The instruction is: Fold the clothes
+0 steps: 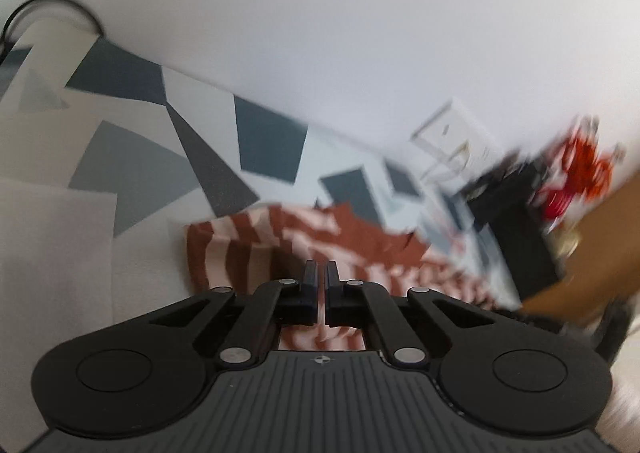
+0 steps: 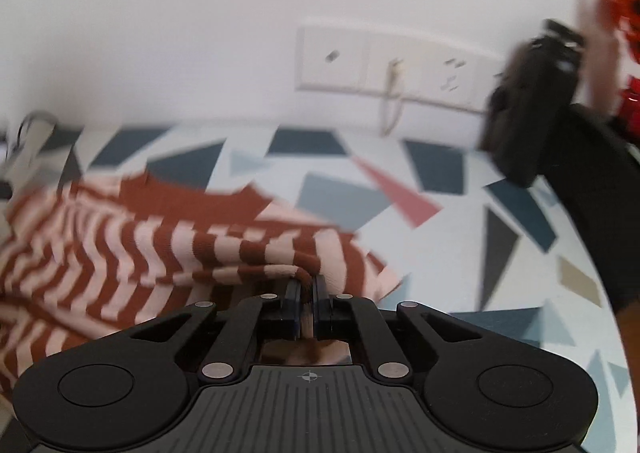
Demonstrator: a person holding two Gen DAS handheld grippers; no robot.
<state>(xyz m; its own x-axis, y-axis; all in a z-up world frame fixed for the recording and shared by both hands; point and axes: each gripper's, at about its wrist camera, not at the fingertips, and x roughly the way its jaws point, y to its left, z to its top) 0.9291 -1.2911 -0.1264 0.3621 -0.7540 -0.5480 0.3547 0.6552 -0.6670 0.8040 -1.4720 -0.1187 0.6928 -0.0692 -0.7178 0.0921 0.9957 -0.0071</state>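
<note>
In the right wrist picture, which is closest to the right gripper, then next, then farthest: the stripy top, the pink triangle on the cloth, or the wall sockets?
1. Stripy top: pinched in the right gripper.
2. Pink triangle: on the patterned cloth, beyond and to the right.
3. Wall sockets: farthest, up on the wall.

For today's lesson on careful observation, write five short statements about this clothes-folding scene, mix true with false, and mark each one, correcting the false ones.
1. The garment is striped rust-brown and pale pink. True.
2. The right hand-held gripper stands wide open above the cloth. False: it is shut on a fold of the garment.
3. The surface cover is plain white. False: it carries dark blue, grey and pink geometric shapes.
4. A socket panel is fixed on the wall behind, with a cable plugged in. True.
5. The left hand-held gripper is shut. True; no cloth clearly shows between its fingers.
</note>
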